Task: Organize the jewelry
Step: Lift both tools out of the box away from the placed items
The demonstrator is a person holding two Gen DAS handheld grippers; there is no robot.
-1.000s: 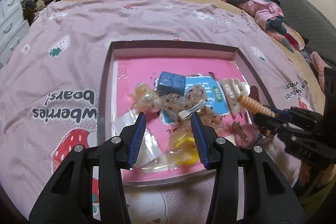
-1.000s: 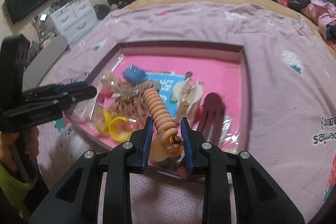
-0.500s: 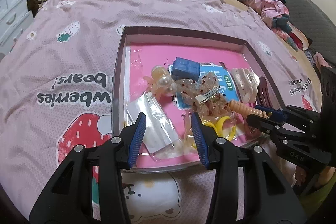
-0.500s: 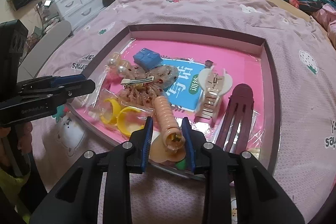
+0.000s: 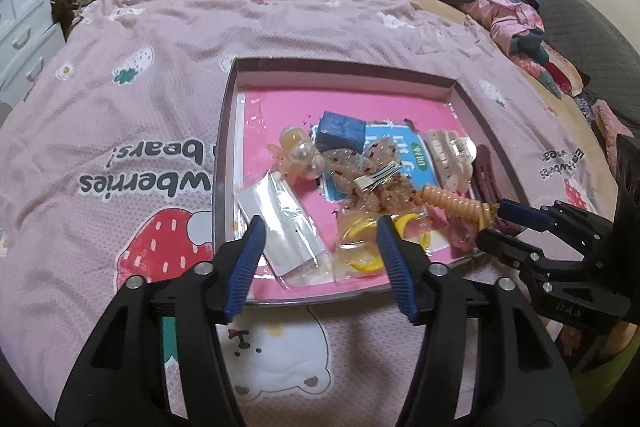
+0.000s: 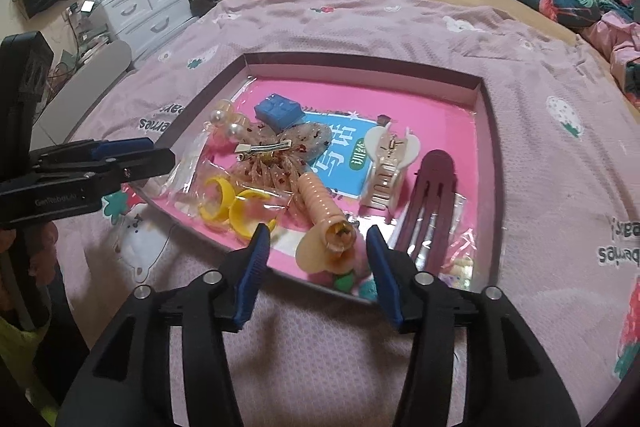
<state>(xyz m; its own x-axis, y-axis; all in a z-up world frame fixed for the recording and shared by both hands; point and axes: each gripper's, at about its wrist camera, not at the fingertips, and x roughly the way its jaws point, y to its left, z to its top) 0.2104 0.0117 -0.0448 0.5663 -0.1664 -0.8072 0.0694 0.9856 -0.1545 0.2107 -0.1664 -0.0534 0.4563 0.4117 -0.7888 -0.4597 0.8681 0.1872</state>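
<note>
Jewelry tray (image 6: 486, 163) now holds the peach spiral clip (image 6: 324, 211), freed as the right gripper (image 6: 316, 259) spread wide, lying just ahead between its jaws; left gripper (image 5: 320, 251) hovers wide, so another piece comes next

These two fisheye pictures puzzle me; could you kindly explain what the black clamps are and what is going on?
No robot here: a person holds a two-finger clamp in each hand, each with a camera looking along its fingers. One picture is from the left gripper, the other from the right gripper. Both are open and hold nothing. On the bed's pink blanket sits a shallow tray with hair accessories: a peach spiral hair tie, a cream claw clip, a maroon clip, yellow rings and a small blue box.
</note>
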